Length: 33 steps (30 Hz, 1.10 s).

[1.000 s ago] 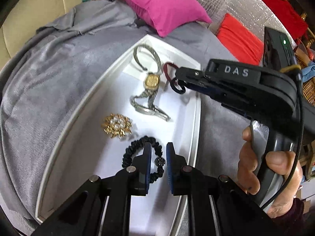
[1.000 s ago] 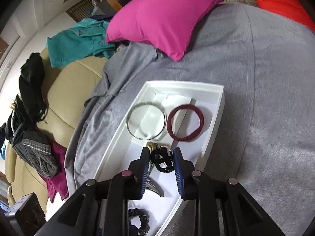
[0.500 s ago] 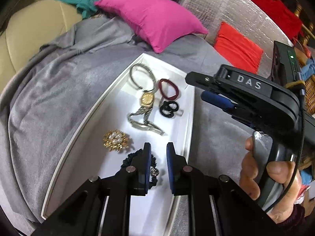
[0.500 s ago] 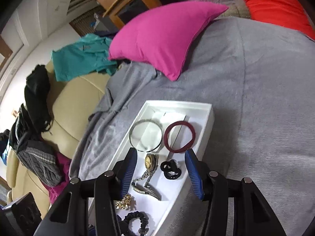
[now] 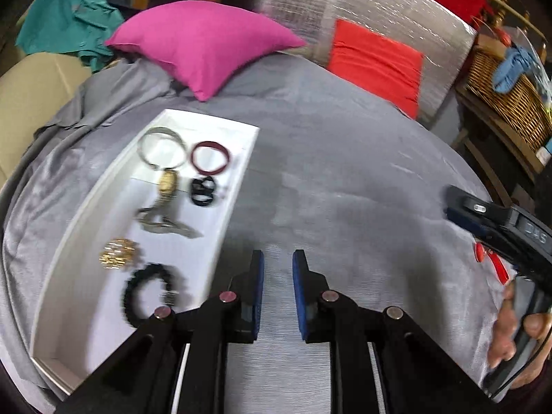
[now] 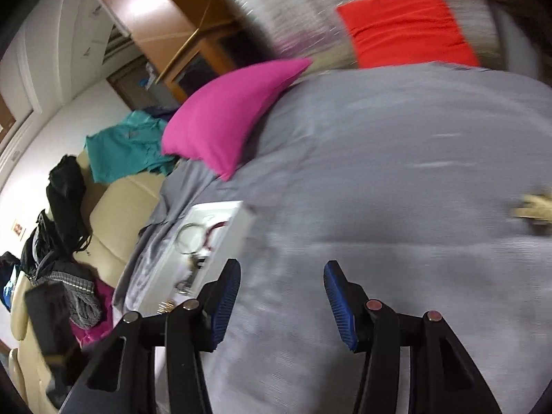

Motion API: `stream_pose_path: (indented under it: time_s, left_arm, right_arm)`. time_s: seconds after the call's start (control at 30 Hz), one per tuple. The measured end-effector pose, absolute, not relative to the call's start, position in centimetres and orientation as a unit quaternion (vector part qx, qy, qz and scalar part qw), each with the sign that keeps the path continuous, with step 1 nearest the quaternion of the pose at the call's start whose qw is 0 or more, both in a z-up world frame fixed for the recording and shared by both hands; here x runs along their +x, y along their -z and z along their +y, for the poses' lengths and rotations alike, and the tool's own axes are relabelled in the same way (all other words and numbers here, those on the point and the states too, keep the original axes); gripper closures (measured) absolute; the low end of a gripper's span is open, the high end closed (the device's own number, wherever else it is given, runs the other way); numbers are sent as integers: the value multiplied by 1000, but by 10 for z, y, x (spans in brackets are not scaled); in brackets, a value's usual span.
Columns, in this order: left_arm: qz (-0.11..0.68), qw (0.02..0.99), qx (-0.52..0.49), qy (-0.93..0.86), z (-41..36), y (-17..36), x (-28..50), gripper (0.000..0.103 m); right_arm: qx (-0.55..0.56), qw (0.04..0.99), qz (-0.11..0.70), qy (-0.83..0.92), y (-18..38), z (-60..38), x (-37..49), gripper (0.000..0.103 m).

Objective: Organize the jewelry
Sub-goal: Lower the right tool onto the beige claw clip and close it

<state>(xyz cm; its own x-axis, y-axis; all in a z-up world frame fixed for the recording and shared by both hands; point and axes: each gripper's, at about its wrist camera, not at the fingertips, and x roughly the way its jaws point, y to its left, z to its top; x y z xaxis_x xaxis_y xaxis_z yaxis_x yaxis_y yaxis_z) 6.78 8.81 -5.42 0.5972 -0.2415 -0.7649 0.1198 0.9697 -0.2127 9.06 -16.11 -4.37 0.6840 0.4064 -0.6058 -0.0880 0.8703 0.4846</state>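
In the left wrist view a white tray (image 5: pixel 86 214) lies on the grey cloth and holds a silver bangle (image 5: pixel 160 150), a dark red bangle (image 5: pixel 210 157), a gold watch (image 5: pixel 167 183), a black double ring (image 5: pixel 203 191), a gold brooch (image 5: pixel 117 253) and a black scrunchie (image 5: pixel 148 293). My left gripper (image 5: pixel 277 258) hangs over bare cloth just right of the tray, nearly shut with only a narrow slit and nothing in it. My right gripper (image 6: pixel 281 269) is open and empty over the cloth, far right of the tray (image 6: pixel 238 227). Two small red pieces (image 5: pixel 490 262) lie under the right gripper (image 5: pixel 455 208).
A pink cushion (image 5: pixel 203 41) and a red cushion (image 5: pixel 376 62) sit at the back of the grey cloth (image 5: pixel 345 172). A wicker basket (image 5: pixel 507 89) stands far right. A blurred pale object (image 6: pixel 534 208) lies on the cloth at right. A hand (image 5: pixel 510 331) holds the right gripper.
The right gripper opened, left the black double ring in the tray and swung far to the right. The left gripper moved right, off the tray and over the cloth.
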Motion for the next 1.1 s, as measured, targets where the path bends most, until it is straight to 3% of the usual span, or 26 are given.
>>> stream_pose_path:
  time_s: [0.4,0.77,1.1]
  left_arm:
    - [446,884,-32,135,21,61,73,86]
    - [457,876,4,157,-21,70,76,84]
    - [468,870,4,155,-17,76,87,84]
  right_arm:
    - [261,896,357,-24,47,-354,40,45]
    - [94,910,404,-5,64,-341,74,43]
    - [19,900,436,-8,89,-329,106,43]
